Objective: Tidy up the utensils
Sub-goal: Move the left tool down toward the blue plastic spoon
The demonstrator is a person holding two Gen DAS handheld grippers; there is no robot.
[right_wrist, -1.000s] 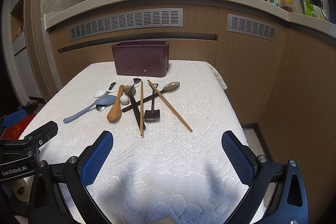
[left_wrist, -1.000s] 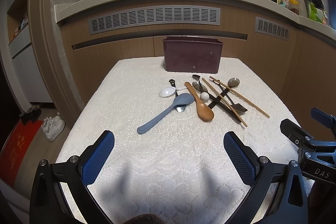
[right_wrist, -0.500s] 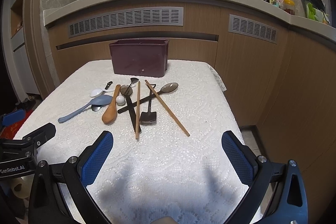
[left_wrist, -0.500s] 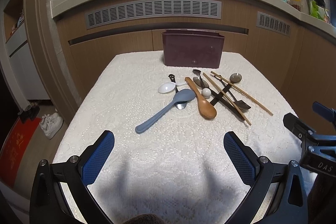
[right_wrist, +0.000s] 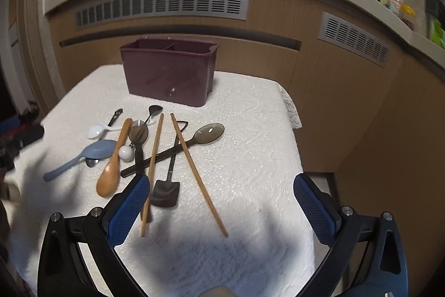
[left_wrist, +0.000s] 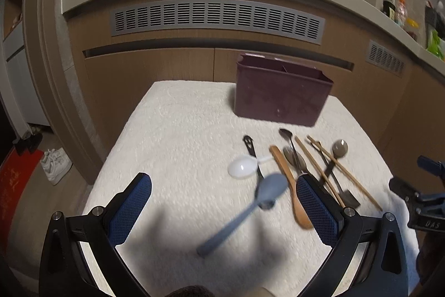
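Whereas half a second earlier the utensils lay well ahead of both grippers, the left wrist view now shows the left gripper (left_wrist: 224, 209) lower and nearer, jaws wide and holding nothing, its blue pads straddling the blue-grey spoon (left_wrist: 246, 210) on the white tablecloth (left_wrist: 178, 130); the picture is motion-blurred. Counted in this view: one blue-grey spoon, one white spoon (left_wrist: 241, 166), one wooden spoon (left_wrist: 292, 188), two chopsticks (left_wrist: 319, 171), one translucent grey spoon (left_wrist: 340, 149) and one maroon caddy (left_wrist: 281, 96) upright at the far edge of the table; the dark pieces in the pile overlap too much to count. A part of the right gripper (left_wrist: 417, 196) shows at the right margin. The right wrist view shows the right gripper (right_wrist: 221, 209) likewise closer than before, jaws wide and empty, its left pad just beside the lower end of one chopstick (right_wrist: 152, 166), the other chopstick (right_wrist: 198, 174) lying between the pads. Counted here: two chopsticks, one black spatula (right_wrist: 164, 192), one wooden spoon (right_wrist: 112, 164), one blue-grey spoon (right_wrist: 83, 156), one white spoon (right_wrist: 97, 130), one translucent grey spoon (right_wrist: 210, 132), one small white ball (right_wrist: 125, 152) and one caddy (right_wrist: 169, 74) with a divider visible inside.
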